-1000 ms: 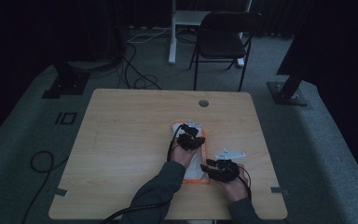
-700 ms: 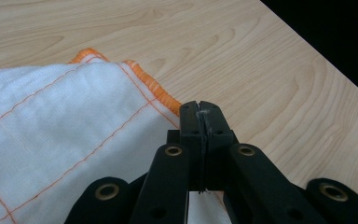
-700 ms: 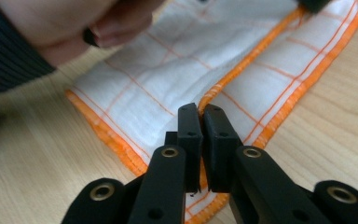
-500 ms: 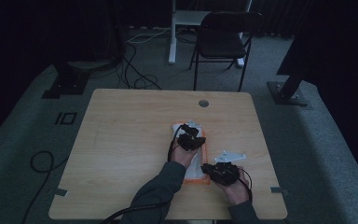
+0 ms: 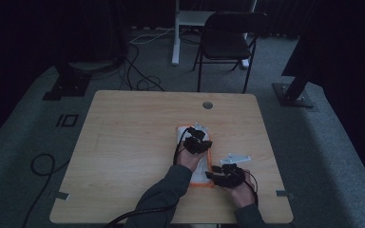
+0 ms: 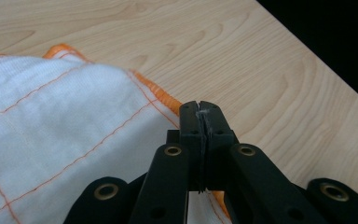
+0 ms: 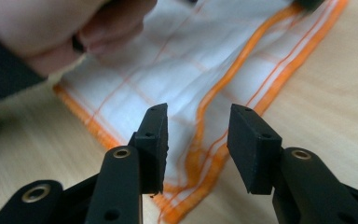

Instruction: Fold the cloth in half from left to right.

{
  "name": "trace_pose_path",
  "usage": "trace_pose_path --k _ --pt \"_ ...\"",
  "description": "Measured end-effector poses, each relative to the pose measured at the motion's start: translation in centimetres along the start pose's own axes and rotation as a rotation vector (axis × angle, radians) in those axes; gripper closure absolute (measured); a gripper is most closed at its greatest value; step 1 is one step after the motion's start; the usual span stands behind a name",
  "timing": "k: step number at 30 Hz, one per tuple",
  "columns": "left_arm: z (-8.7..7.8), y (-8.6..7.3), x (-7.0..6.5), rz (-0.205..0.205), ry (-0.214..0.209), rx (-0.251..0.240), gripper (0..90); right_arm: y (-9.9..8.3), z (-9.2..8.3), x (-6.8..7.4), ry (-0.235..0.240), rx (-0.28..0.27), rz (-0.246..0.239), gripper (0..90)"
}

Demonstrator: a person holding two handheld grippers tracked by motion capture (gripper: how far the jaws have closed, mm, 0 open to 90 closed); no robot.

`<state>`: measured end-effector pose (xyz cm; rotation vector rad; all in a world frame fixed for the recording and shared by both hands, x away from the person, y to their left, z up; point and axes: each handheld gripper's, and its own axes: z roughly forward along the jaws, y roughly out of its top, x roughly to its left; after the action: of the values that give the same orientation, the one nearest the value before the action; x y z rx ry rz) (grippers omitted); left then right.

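Note:
A white cloth (image 5: 201, 172) with orange grid lines and an orange hem lies flat on the wooden table (image 5: 123, 156). My left gripper (image 5: 196, 138) rests at the cloth's far end. In the left gripper view its jaws (image 6: 199, 108) are pressed together over the orange hem of the cloth (image 6: 51, 121), with white fibres showing between the pads. My right gripper (image 5: 215, 176) sits at the cloth's near right corner. Its jaws (image 7: 198, 135) have just been opening and stand apart over the wavy hem of the cloth (image 7: 191, 70), without pressing on it. A hand and dark sleeve (image 7: 42, 37) lie beyond.
A round cable hole (image 5: 207, 105) sits near the table's far edge. A black folding chair (image 5: 228, 42) and a white desk leg (image 5: 176, 38) stand behind the table. Cables (image 5: 142, 83) trail on the floor. The table's right edge runs close to the right gripper.
The right gripper has shifted slightly toward the cloth's near corner. The left hand and the cloth have stayed where they were.

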<state>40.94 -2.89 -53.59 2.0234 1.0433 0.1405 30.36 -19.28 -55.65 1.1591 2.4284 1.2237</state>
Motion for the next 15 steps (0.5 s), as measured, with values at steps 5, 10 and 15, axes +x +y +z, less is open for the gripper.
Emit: trace_pose_path --k 5,10,15 --pt "0.2 -0.2 0.0 0.001 -0.002 0.005 89.4 0.2 0.0 0.8 0.044 0.020 -0.029 74.1" --pt "0.1 -0.1 0.0 -0.001 -0.004 0.002 88.4 0.8 -1.5 1.2 0.044 -0.053 -0.051 75.9" --pt "-0.3 0.0 0.2 -0.004 -0.004 -0.018 81.8 0.4 -1.1 0.7 -0.012 -0.032 -0.047 69.3"
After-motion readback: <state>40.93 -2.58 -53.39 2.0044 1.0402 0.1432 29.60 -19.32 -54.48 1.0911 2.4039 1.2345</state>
